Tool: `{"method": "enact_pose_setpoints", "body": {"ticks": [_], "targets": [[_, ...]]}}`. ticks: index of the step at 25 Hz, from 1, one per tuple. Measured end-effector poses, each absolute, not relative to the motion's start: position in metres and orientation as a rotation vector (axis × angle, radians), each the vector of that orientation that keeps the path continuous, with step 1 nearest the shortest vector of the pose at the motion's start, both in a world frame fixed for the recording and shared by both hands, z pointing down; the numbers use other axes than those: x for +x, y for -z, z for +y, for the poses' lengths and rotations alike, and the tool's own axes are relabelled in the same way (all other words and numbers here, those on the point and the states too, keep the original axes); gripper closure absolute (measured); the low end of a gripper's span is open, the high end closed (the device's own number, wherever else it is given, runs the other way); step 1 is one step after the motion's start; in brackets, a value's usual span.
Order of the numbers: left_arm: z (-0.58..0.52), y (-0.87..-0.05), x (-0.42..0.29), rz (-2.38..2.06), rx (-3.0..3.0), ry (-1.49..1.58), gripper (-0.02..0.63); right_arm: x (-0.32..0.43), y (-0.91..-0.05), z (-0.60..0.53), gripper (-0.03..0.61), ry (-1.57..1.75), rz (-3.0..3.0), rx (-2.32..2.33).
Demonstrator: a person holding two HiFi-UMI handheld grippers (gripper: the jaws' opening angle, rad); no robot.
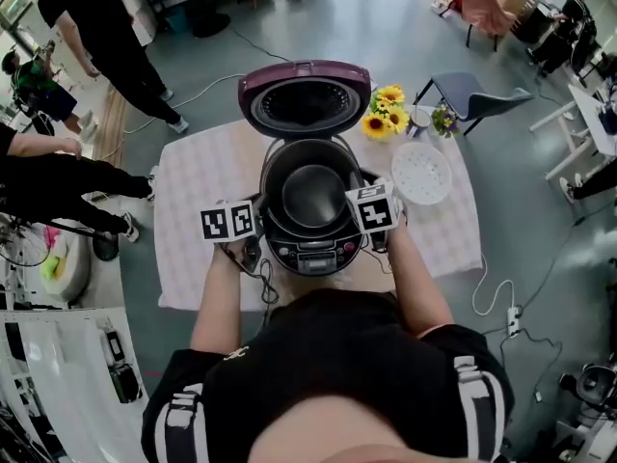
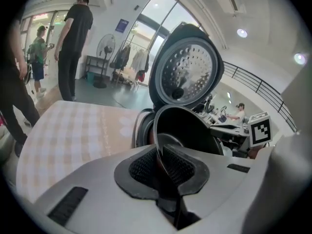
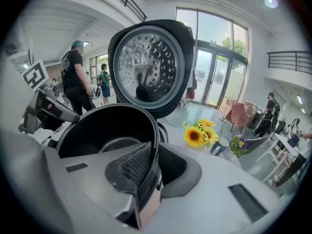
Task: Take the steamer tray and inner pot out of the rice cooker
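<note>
While I stand over the cloth-covered surface point(image 1: 207, 177), my left gripper point(image 2: 163, 165) is pinched narrow on the left rim of the inner pot point(image 1: 313, 196), with one ribbed black pad inside the thin wall and one outside. The cube on that gripper bears black-and-white square markers. The pot is round, dark and glossy, smooth inside with a flat bottom. It sits in the body of the rice cooker point(image 1: 313, 251), its rim standing a little above the cooker's collar. Behind it the plum-coloured lid point(image 1: 305, 93) stands swung open, its metal inner plate dotted with holes. The print on the cooker's front panel is too small for me to read. My right gripper point(image 3: 146, 174) is clamped the same way on the pot's right rim, with the wall caught between its pads. Further right, the steamer tray point(image 1: 421, 173) lies on the surface just beside the cooker, out of it. The tray is white, round, shallow and perforated. Behind it stands a bunch of sunflowers point(image 1: 386, 114).
</note>
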State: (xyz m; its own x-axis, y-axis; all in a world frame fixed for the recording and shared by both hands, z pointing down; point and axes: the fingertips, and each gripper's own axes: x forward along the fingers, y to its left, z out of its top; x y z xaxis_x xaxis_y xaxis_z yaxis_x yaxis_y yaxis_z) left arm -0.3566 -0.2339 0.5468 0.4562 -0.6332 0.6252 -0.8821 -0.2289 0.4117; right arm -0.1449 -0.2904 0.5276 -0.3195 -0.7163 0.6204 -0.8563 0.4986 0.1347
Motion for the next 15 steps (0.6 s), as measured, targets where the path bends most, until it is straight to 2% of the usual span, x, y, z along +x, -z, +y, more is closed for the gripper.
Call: {"method": "enact_pose_setpoints", "body": {"ticks": [15], "targets": [[-0.187, -0.436, -0.343, -1.285, 2.238, -0.170, 0.575, -0.124, -0.408, -0.242, 0.540, -0.154, -2.407, 1.475]]}}
